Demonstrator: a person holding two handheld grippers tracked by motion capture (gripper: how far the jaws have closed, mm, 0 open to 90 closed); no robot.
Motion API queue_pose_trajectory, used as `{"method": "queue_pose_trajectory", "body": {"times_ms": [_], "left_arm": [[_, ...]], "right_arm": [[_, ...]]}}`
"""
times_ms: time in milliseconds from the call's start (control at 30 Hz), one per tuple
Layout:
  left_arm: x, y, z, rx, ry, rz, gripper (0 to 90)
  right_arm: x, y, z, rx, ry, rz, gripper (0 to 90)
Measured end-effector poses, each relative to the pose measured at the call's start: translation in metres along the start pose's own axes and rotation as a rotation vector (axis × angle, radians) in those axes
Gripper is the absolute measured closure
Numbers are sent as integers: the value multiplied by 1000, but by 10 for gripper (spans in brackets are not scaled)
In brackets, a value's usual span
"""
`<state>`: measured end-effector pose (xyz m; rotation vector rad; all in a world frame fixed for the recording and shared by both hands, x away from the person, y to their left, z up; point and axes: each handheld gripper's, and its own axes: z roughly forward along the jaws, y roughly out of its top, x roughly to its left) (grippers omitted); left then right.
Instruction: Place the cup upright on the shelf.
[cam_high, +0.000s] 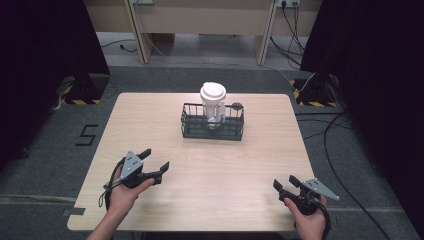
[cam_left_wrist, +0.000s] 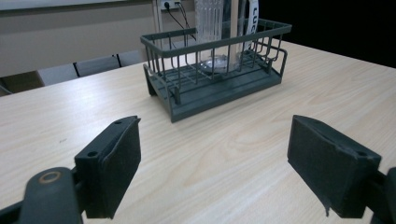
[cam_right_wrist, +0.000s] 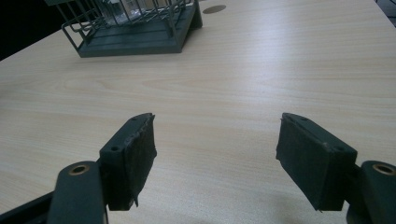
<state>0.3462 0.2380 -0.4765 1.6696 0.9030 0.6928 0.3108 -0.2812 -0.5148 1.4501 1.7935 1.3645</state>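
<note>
Cup (cam_high: 213, 102) stood in basket (cam_high: 212, 131), untouched. Left gripper (cam_high: 154, 160) and right gripper (cam_high: 285, 183) rested wide, empty, well short; reach pending.

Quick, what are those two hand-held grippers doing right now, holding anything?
Left hand-held gripper: open, holding nothing.
Right hand-held gripper: open, holding nothing.

Left tongs (cam_high: 156, 161) and right tongs (cam_high: 285, 183) both spread wide, hand-held
</note>
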Motion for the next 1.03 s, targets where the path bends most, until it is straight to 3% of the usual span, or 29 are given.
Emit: {"method": "queue_pose_trajectory", "body": {"times_ms": [533,1033], "left_arm": [[14,-30,-18,38,57,-39,171],[10,-41,-20,32,65,-46,183]], "right_arm": [[0,0,0,1,-2,-5,284],[1,0,1,5,-2,-22,278]]}}
